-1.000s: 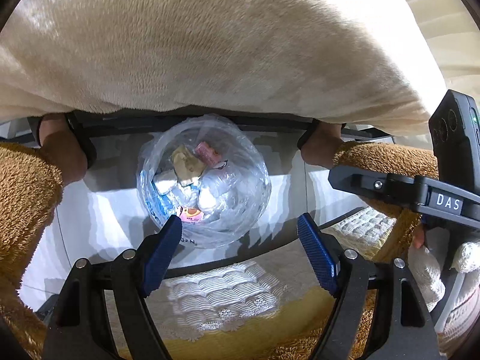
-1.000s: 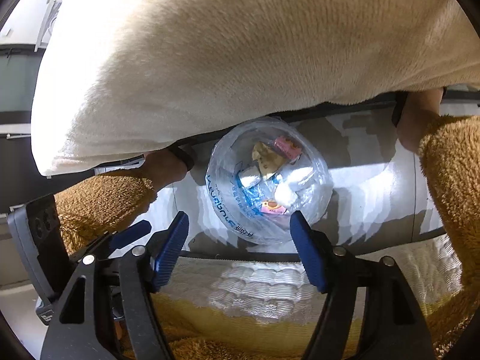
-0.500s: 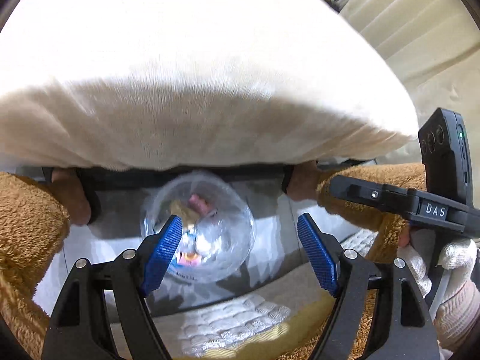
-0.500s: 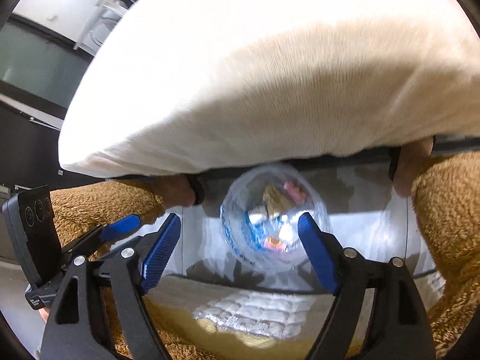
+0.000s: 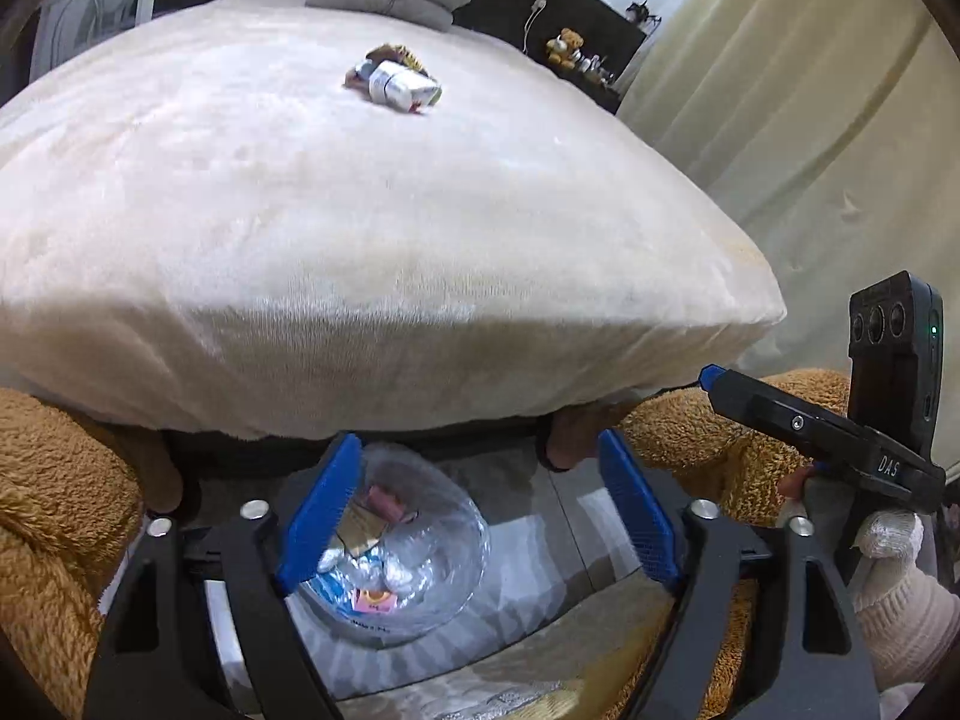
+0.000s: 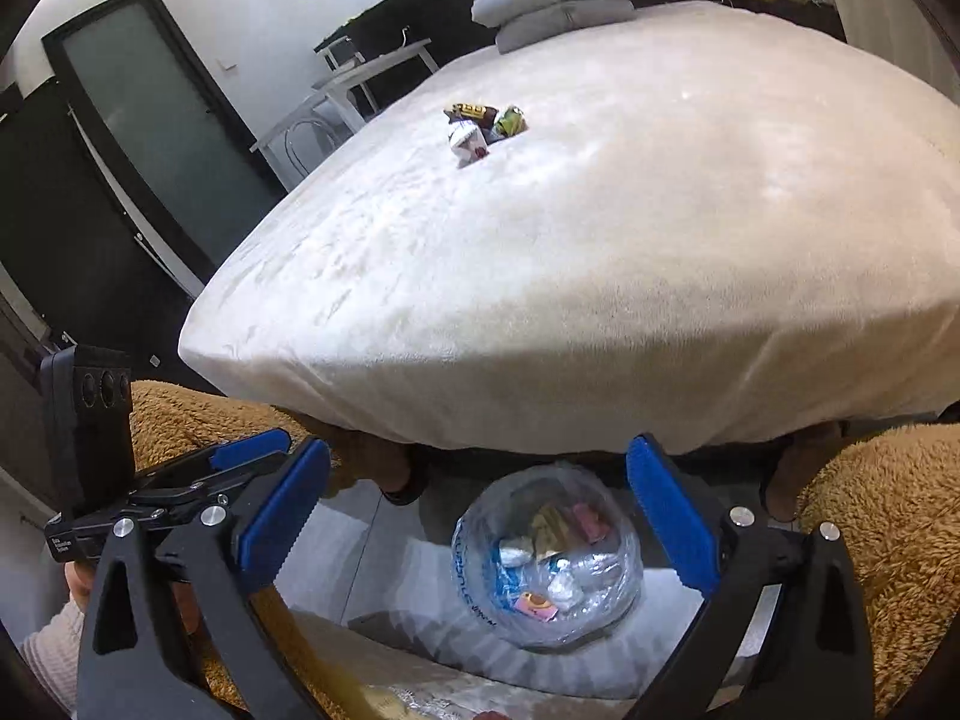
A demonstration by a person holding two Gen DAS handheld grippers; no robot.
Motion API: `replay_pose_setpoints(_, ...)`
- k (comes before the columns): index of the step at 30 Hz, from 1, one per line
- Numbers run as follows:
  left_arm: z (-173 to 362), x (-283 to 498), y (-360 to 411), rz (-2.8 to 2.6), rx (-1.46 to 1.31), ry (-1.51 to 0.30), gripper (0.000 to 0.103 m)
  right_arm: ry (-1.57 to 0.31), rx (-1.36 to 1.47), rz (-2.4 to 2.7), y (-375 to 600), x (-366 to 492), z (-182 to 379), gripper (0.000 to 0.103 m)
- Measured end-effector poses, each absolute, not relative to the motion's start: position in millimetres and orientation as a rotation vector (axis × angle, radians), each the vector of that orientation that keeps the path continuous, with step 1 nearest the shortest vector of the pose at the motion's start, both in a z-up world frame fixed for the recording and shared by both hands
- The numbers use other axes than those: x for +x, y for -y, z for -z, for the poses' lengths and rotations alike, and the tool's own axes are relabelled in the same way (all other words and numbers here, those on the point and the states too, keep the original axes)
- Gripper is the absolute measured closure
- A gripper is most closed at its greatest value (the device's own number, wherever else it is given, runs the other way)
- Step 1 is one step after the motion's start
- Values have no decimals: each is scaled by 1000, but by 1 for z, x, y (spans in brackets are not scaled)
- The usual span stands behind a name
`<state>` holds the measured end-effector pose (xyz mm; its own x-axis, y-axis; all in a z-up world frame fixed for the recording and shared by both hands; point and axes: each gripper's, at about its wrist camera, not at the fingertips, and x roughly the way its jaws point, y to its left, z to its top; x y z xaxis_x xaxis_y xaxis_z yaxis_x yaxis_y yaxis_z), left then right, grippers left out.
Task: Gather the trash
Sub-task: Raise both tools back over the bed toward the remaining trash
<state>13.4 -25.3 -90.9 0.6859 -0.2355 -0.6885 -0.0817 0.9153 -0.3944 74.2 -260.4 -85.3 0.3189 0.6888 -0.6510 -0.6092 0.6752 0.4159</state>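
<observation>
Opening with nothing between their blue pads, the left tool [image 5: 480,510] and the right tool [image 6: 480,522] both pointed down past the foot of the bed [image 5: 360,270]. A clear trash bag [image 5: 414,546] holding wrappers sat on the floor in the lower centre of each frame, partly behind the left tool's left pad. More trash [image 5: 396,81], a small pile of wrappers, lay on the cream blanket in the upper middle, well apart from both tools.

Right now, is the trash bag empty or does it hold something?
Holds something: wrappers and crumpled paper show through the clear bag on the floor.
</observation>
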Motion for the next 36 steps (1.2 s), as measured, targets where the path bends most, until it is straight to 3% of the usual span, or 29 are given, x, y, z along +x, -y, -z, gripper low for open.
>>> replay_pose_setpoints(6, 69, -1, 25, 112, -397, -708, 6, -848, 97, -830, 273, 75, 68, 5)
replay_pose_setpoints(16, 28, 9, 30, 128, -235, -598, 7, -705, 52, -808, 271, 98, 19, 5)
replay_pose_setpoints(36, -1, 157, -51, 174, -61, -649, 7, -661, -2, -862, 206, 212, -14, 5)
